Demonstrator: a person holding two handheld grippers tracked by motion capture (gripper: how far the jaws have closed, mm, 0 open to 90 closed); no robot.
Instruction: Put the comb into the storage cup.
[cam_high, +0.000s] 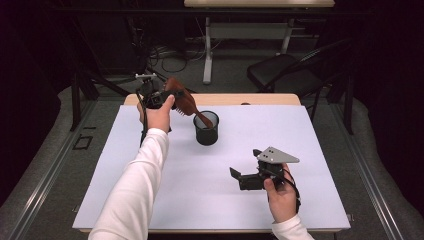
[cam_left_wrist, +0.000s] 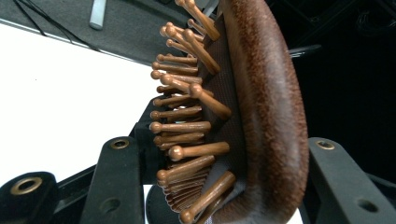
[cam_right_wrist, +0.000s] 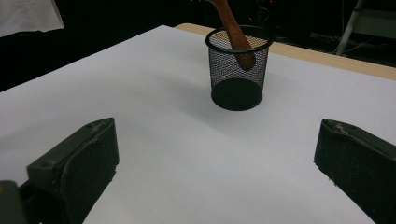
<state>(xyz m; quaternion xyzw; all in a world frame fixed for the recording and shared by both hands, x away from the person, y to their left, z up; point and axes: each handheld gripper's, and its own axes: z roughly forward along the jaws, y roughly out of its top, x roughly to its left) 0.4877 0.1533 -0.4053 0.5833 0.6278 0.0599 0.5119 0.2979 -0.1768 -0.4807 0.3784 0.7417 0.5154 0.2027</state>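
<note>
The left gripper (cam_high: 172, 95) was raised at the far left of the table, its black jaws clamped tight, the white-sleeved left arm (cam_high: 137, 180) stretched forward. The right gripper (cam_high: 235, 176) rested low near the front edge, jaws spread wide, right hand (cam_high: 281, 197) wrapped around its body.

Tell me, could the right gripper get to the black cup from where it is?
Probably yes. The right gripper is open and points toward the cup, with only bare white table between them. The hairbrush handle already sits inside the cup.
</note>
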